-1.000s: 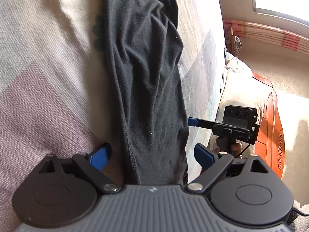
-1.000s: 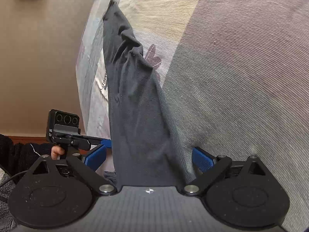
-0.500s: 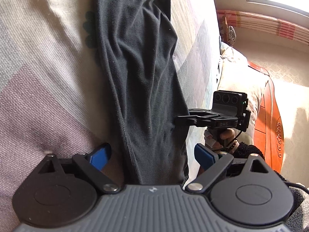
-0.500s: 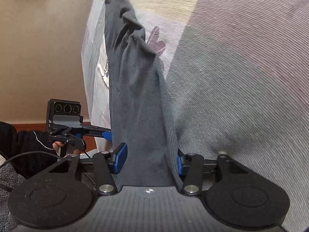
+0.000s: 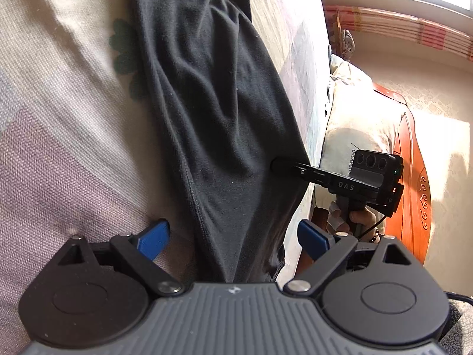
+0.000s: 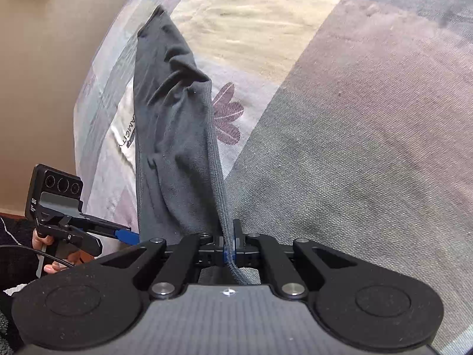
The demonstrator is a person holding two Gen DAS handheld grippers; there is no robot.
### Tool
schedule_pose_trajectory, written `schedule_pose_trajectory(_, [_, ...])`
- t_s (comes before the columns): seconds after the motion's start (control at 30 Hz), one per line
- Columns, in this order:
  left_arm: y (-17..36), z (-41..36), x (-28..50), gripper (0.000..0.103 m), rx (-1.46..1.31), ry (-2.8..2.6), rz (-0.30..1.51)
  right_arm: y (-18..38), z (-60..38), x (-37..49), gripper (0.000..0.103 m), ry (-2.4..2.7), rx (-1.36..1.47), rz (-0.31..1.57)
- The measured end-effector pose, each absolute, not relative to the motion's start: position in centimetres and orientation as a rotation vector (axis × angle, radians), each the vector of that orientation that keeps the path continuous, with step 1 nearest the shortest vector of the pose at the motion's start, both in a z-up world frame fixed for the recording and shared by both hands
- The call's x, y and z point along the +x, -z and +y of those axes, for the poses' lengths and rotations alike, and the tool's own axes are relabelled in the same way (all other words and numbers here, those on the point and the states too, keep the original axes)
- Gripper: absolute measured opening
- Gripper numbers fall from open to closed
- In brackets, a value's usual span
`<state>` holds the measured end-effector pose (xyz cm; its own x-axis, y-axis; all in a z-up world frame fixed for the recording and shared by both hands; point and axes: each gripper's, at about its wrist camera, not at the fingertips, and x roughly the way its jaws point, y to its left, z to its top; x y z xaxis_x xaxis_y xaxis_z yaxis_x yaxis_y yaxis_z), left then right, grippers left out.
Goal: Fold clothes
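A dark grey garment (image 5: 218,112) lies in a long folded strip on a patchwork bedspread (image 5: 59,148). My left gripper (image 5: 233,236) is open, its blue pads either side of the near end of the garment. My right gripper (image 6: 229,248) is shut on the ribbed edge of the garment (image 6: 174,136) at its near end. The right gripper also shows in the left wrist view (image 5: 283,167), its fingers pressed into the cloth. The left gripper shows in the right wrist view (image 6: 130,235) at the garment's left edge.
The bedspread (image 6: 354,133) covers the bed to the right of the garment. A pillow (image 5: 351,124) and an orange wooden headboard (image 5: 414,195) stand beyond the bed edge. A beige wall (image 6: 44,74) is at the left in the right wrist view.
My right gripper has closed on the garment's ribbed edge; it was open a second ago. My left gripper stays open around the cloth.
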<state>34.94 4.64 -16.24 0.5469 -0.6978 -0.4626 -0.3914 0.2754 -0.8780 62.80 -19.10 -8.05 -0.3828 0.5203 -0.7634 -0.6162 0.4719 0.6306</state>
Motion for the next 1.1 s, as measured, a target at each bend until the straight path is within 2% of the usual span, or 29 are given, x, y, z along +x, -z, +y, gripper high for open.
schedule_pose_trajectory(0.33, [15.3, 4.9, 34.1, 0.093, -1.288, 0.29, 1.049, 8.6, -19.5, 62.5, 0.003, -1.027, -0.092, 1.499])
schedule_pose_trajectory(0.4, [15.2, 4.9, 34.2, 0.093, -1.286, 0.291, 1.052, 8.6, -20.1, 62.5, 0.009, -1.009, -0.053, 1.503])
schedule_pose_trajectory(0.47, [15.1, 4.9, 34.5, 0.093, -1.278, 0.293, 1.056, 7.8, -21.1, 62.7, 0.029, -1.015, -0.016, 1.477])
schedule_pose_trajectory(0.5, [15.0, 4.8, 34.6, 0.093, -1.272, 0.299, 1.055, 7.2, -21.9, 62.9, 0.035, -1.02, 0.006, 1.462])
schedule_pose_trajectory(0.57, [14.8, 4.5, 35.4, 0.093, -1.273, 0.311, 1.047, 6.1, -23.7, 63.4, 0.059, -1.03, 0.056, 1.436])
schedule_pose_trajectory(0.63, [14.9, 4.3, 35.8, 0.093, -1.28, 0.328, 1.038, 5.5, -26.0, 63.8, 0.064, -1.018, 0.084, 1.431])
schedule_pose_trajectory(0.83, [15.2, 3.7, 36.1, 0.093, -1.245, 0.336, 1.074, 8.3, -32.5, 63.6, 0.064, -0.923, -0.01, 1.555])
schedule_pose_trajectory(0.97, [15.7, 3.2, 36.2, 0.093, -1.217, 0.313, 1.12, 9.0, -34.9, 62.8, 0.064, -0.955, 0.046, 1.539])
schedule_pose_trajectory(1.1, [15.4, 2.9, 36.7, 0.093, -1.188, 0.313, 1.138, 8.6, -34.0, 61.7, 0.065, -1.022, -0.084, 1.489])
